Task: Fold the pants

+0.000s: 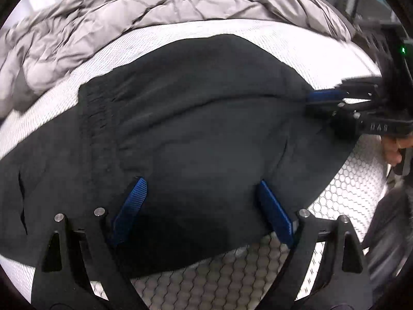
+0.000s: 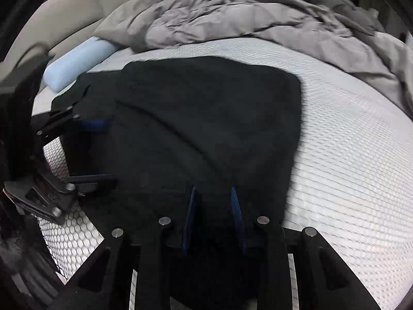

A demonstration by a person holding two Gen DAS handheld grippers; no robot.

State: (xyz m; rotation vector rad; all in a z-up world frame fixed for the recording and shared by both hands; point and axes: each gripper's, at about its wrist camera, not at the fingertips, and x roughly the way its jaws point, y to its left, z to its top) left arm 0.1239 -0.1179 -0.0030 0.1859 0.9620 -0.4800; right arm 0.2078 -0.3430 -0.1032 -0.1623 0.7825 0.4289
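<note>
On mattress [image 1: 335,196]: black pants [image 1: 196,118]; right tool [image 1: 313,102] marked "DAS".

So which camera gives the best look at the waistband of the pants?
The left wrist view. The gathered elastic waistband of the black pants shows there in clear light, ruching visible. In the right wrist view the pants read as one dark mass; the waistband end sits at far left beside the left tongs, without detail.

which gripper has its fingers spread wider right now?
The left gripper: its blue fingers stand far apart over the black pants. The right gripper has its fingers close together, a narrow gap left between them.
</note>
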